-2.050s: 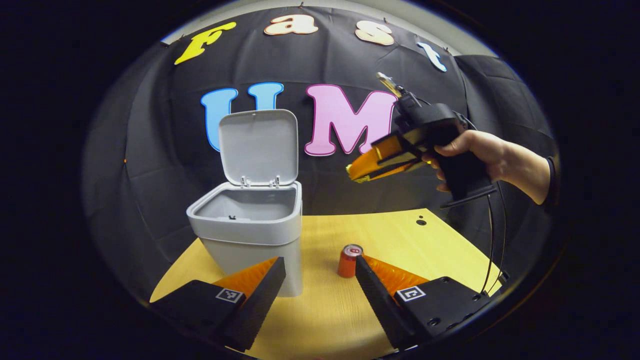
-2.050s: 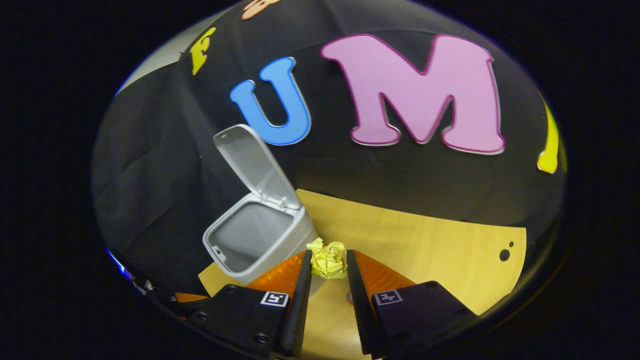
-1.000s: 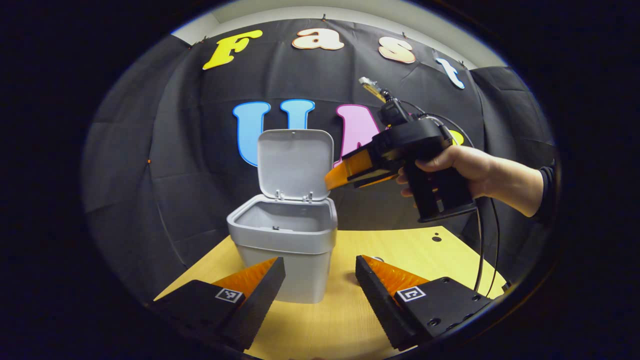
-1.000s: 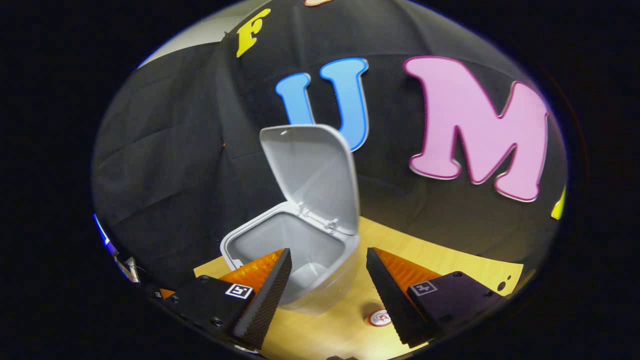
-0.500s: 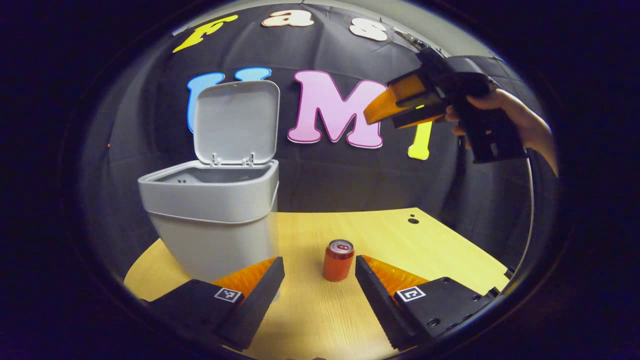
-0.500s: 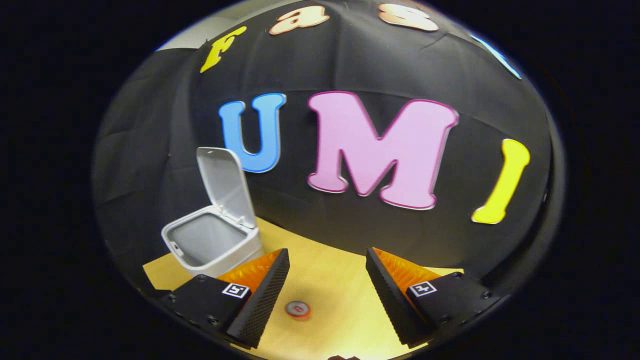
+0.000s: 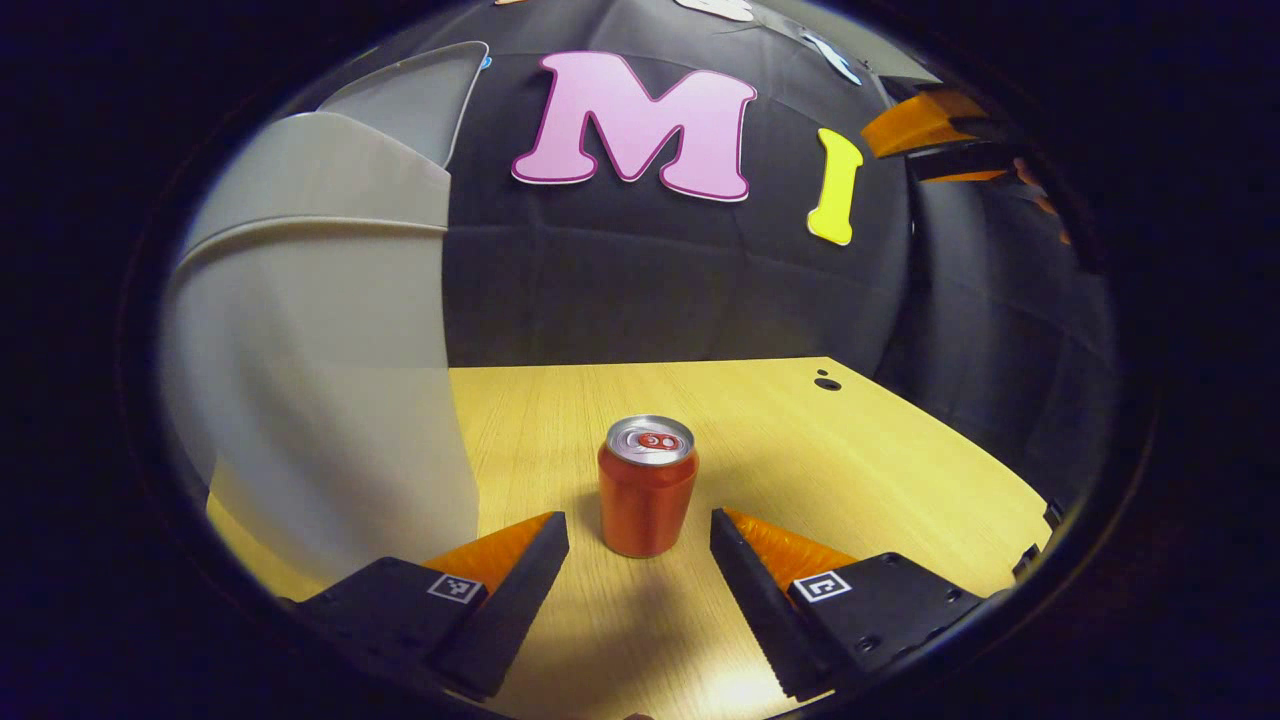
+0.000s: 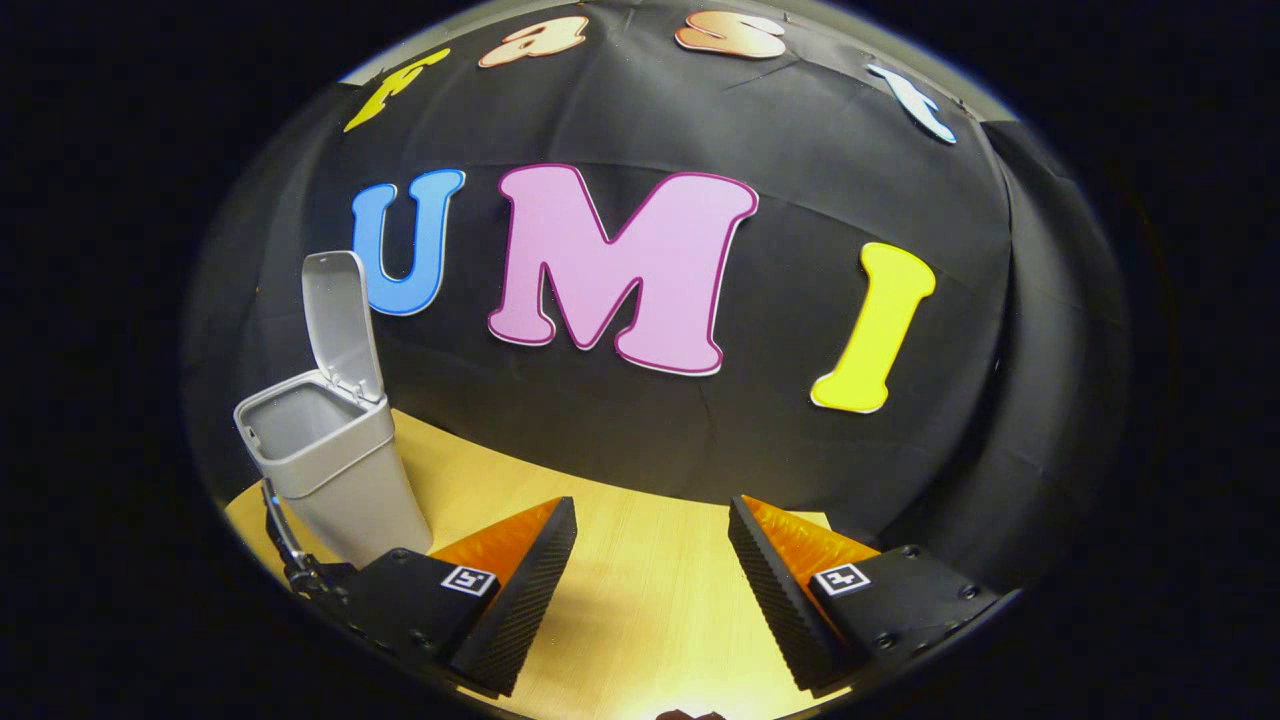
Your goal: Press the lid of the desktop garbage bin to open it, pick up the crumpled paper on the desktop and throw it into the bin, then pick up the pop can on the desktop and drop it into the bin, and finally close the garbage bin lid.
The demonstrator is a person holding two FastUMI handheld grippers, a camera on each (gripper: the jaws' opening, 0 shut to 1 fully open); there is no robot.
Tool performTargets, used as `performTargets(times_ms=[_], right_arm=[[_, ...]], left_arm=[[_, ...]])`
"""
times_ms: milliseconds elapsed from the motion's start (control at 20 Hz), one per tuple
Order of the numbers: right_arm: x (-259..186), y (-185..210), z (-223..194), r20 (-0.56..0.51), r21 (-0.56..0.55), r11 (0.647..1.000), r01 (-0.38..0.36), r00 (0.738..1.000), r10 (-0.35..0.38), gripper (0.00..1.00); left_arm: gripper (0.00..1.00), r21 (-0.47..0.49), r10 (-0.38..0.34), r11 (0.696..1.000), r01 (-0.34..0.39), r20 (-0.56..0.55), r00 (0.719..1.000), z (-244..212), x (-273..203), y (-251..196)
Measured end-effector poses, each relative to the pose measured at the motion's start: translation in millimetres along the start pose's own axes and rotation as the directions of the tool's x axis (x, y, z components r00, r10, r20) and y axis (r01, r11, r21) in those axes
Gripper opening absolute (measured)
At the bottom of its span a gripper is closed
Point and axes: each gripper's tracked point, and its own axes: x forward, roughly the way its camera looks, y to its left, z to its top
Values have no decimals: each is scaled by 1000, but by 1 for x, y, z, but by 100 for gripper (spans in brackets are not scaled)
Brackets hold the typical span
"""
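Note:
A red pop can (image 7: 648,487) stands upright on the wooden desktop (image 7: 820,450), just ahead of my open left gripper (image 7: 638,545), whose fingers flank it without touching. The grey bin (image 7: 320,360) looms close on the left, its lid (image 7: 415,95) raised. In the right gripper view the same bin (image 8: 330,470) sits far left with its lid (image 8: 340,325) upright. My right gripper (image 8: 652,560) hangs open above the desktop (image 8: 640,590) with nothing between its fingers. The right gripper (image 7: 935,135) also appears at the top right of the left gripper view.
The desktop's right edge runs diagonally near a small dark hole (image 7: 827,381). The booth's black cloth wall (image 7: 650,280) stands close behind the desk.
The right gripper let the crumpled paper go over the bin, opened, and drew back to the right. The left gripper has moved down and forward, closing in on the can beside the bin.

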Motion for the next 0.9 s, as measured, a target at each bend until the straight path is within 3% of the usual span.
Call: performTargets(times_ms=[200,550,600,650,900], right_arm=[[-6,-15,-31,-18,-2,998,70,997,-70,97],[-3,-29,-87,-131,-3,995,98,987,-98,98],[-4,-28,-92,-146,12,995,96,985,-93,97],[-4,-28,-96,-155,21,995,94,984,-89,97],[-12,-48,-92,-136,-30,990,139,981,-142,97]], left_arm=[[96,55,-15,998,14,14,1000,2,40,-6],[96,12,-22,1000,22,-3,1000,4,76,-1],[96,18,-16,1000,17,-7,1000,4,74,-1],[89,25,-17,1000,18,-9,1000,6,74,0],[88,27,-56,998,55,27,998,48,35,-28]])
